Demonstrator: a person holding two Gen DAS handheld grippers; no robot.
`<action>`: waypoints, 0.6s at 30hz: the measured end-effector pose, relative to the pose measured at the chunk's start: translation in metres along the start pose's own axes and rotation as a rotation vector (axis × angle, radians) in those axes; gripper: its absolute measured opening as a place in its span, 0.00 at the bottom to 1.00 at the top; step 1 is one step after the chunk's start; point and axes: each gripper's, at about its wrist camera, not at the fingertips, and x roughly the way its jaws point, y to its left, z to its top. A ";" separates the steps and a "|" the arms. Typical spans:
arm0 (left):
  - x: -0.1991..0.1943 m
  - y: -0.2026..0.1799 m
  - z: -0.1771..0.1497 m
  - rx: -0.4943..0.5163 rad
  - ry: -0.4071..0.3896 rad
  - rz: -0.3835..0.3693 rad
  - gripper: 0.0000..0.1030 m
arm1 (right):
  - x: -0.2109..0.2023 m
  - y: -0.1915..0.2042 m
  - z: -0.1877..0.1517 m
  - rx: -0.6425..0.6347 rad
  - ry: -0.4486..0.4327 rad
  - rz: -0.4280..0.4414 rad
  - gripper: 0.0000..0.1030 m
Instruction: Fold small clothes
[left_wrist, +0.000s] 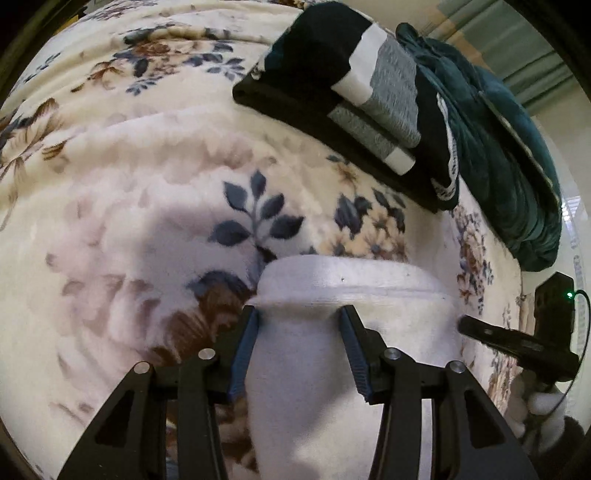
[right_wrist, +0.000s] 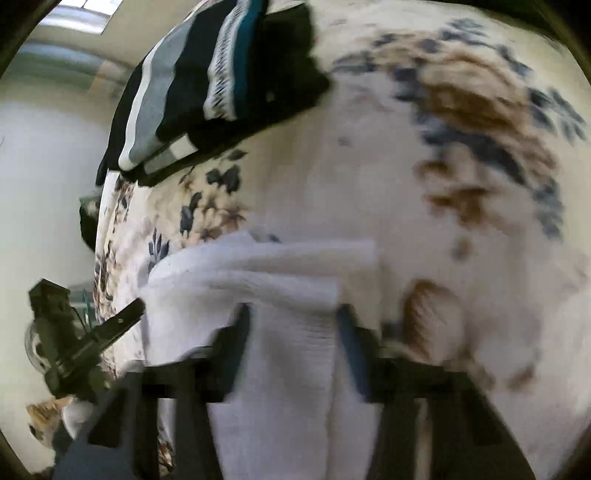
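Note:
A white cloth (left_wrist: 347, 295) lies folded on the floral blanket (left_wrist: 147, 184). My left gripper (left_wrist: 301, 314) stands over its near left part, jaws apart, with the cloth between the blue pads (left_wrist: 245, 343). My right gripper (right_wrist: 293, 314) is over the same white cloth (right_wrist: 266, 273) on its other side, jaws apart with cloth between them; this view is blurred. The right gripper shows at the right edge of the left wrist view (left_wrist: 517, 339), and the left gripper at the left of the right wrist view (right_wrist: 96, 332).
A stack of folded dark clothes with grey and white stripes (left_wrist: 343, 92) lies at the back of the blanket, also in the right wrist view (right_wrist: 207, 85). A dark teal garment (left_wrist: 498, 147) lies beside it near the bed edge.

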 end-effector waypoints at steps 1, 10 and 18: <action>-0.005 0.003 -0.001 -0.006 0.000 -0.012 0.42 | -0.008 0.004 0.000 -0.016 -0.034 -0.008 0.03; 0.012 0.024 -0.001 -0.086 0.022 -0.155 0.40 | -0.050 0.014 0.008 -0.020 -0.129 -0.041 0.03; -0.010 0.021 0.005 -0.086 -0.112 -0.139 0.02 | -0.055 0.010 0.014 0.008 -0.159 -0.047 0.02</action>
